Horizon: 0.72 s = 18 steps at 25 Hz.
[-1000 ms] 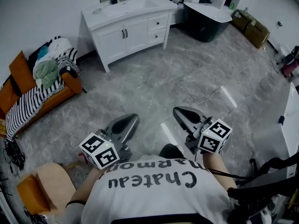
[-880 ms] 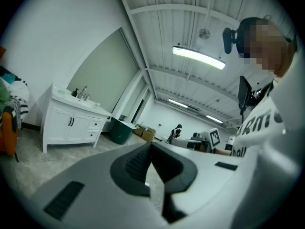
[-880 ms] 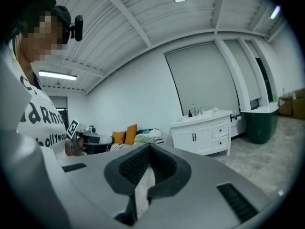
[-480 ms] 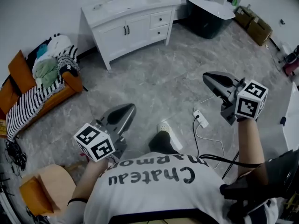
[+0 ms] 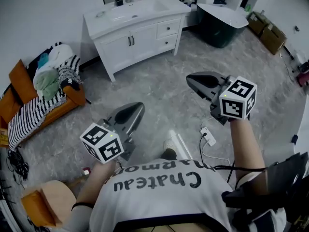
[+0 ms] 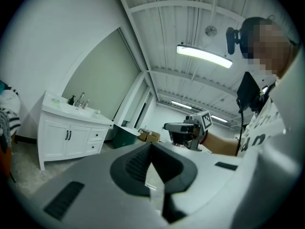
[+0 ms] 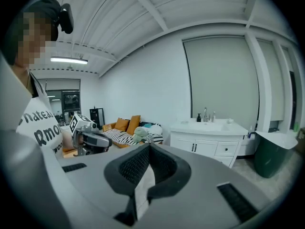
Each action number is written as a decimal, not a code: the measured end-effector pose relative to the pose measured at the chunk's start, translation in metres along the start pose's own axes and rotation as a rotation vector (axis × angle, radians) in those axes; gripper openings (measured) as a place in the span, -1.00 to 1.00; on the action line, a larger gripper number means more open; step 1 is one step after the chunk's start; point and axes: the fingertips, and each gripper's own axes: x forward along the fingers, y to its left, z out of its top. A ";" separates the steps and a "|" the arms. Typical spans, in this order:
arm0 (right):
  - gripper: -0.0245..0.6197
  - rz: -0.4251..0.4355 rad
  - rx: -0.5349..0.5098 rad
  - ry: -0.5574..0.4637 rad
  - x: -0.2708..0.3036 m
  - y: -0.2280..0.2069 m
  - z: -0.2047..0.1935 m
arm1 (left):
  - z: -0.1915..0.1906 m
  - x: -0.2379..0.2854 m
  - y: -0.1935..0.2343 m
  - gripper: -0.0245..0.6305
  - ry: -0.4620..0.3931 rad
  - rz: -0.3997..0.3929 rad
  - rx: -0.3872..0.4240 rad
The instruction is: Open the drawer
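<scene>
A white vanity cabinet (image 5: 126,41) stands against the far wall, with two doors and two small drawers (image 5: 168,28) stacked at its right end, both closed. The left gripper view shows the vanity (image 6: 66,137) at the left, and the right gripper view shows the same vanity (image 7: 205,144) to the right. My left gripper (image 5: 139,107) is shut and empty, held level over the floor, well short of the cabinet. My right gripper (image 5: 189,80) is also shut and empty. It is higher, tilted slightly down, and far from the drawers. Each gripper view shows the other gripper off to one side.
An orange sofa (image 5: 19,81) piled with clothes and a striped blanket stands at the left. A dark tub (image 5: 219,25) and cardboard boxes (image 5: 268,33) are beyond the vanity's right end. A power strip (image 5: 207,136) with its cable lies on the marble floor near the person's feet. A wooden stool (image 5: 53,197) is at the lower left.
The right gripper has risen and swung out to the right, then back toward the middle, nearer the vanity. The left gripper has moved a little forward. Both have stayed shut.
</scene>
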 end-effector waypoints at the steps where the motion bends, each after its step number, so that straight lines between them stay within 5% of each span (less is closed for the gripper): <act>1: -0.90 0.010 0.004 0.001 0.004 -0.009 0.001 | 0.004 0.011 0.002 -0.90 0.002 -0.003 0.009; 18: -0.90 0.115 0.030 0.012 0.020 -0.156 -0.020 | 0.037 0.173 0.042 -0.91 -0.043 0.065 0.043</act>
